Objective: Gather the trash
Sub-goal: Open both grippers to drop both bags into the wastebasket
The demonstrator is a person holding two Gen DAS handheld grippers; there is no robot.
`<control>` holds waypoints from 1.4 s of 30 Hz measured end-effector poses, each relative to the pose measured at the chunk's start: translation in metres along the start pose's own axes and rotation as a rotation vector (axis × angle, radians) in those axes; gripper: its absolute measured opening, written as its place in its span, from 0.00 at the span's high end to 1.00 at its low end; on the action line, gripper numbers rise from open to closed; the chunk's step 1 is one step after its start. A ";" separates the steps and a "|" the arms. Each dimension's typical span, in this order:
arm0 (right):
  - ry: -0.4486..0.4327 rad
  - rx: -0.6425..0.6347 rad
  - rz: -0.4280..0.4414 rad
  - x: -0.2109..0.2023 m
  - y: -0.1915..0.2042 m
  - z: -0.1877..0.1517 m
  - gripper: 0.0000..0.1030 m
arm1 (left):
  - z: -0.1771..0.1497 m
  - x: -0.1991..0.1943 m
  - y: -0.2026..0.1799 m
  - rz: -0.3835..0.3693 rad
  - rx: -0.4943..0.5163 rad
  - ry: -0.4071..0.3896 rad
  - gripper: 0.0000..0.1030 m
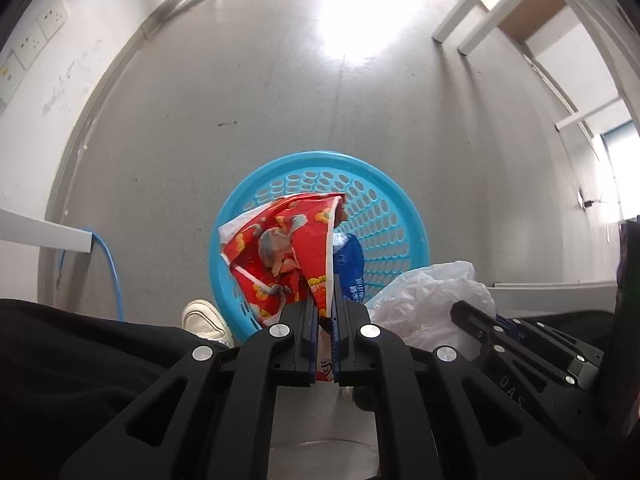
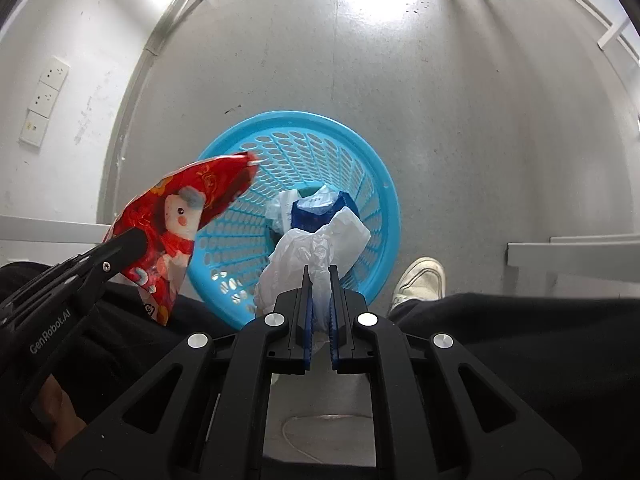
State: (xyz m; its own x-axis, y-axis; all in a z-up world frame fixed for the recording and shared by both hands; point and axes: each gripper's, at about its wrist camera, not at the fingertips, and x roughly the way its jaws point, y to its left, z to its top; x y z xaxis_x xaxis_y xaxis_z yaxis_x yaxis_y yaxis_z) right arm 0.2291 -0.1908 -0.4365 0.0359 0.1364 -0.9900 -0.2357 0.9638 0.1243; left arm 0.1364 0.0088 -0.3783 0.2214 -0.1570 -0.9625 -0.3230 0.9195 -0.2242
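A round blue perforated basket [image 1: 392, 216] [image 2: 384, 184] stands on the grey floor below both grippers. My left gripper [image 1: 325, 300] is shut on a red snack bag [image 1: 280, 248] [image 2: 176, 216], which hangs over the basket's near left rim. My right gripper [image 2: 320, 276] is shut on a crumpled white plastic bag [image 2: 316, 244] [image 1: 424, 300], held over the basket's near side. Inside the basket lie a blue packet [image 2: 316, 216] [image 1: 350, 260] and some pale wrapping. In the right wrist view the left gripper's black body [image 2: 80, 272] comes in from the left.
A person's black trouser legs [image 1: 80, 360] [image 2: 520, 340] and white shoes [image 1: 204, 318] [image 2: 420, 280] flank the basket. A white wall with sockets [image 2: 44, 100] runs on the left, with a blue cable [image 1: 110, 264]. White furniture legs [image 1: 468, 20] stand at the far right.
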 end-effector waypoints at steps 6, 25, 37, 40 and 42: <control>-0.007 0.006 0.010 0.006 0.000 0.006 0.91 | 0.006 0.008 0.005 -0.038 -0.022 0.003 0.95; -0.063 0.026 0.019 -0.041 -0.004 -0.018 0.63 | -0.017 -0.021 0.012 -0.007 -0.059 0.001 0.61; -0.126 -0.122 -0.002 -0.101 0.011 -0.058 0.48 | -0.057 -0.069 0.014 -0.065 -0.040 -0.062 0.50; -0.143 -0.128 -0.006 -0.114 0.009 -0.066 0.47 | -0.063 -0.079 0.008 -0.047 -0.015 -0.091 0.46; -0.156 -0.135 -0.005 -0.124 0.008 -0.072 0.45 | -0.067 -0.087 0.006 -0.029 -0.002 -0.111 0.45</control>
State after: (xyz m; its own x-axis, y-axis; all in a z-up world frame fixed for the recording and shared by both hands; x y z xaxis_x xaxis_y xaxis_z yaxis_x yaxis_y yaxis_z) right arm 0.1526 -0.2165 -0.3177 0.1851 0.1755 -0.9669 -0.3625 0.9267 0.0988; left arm 0.0533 0.0035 -0.3059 0.3315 -0.1422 -0.9327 -0.3171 0.9143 -0.2521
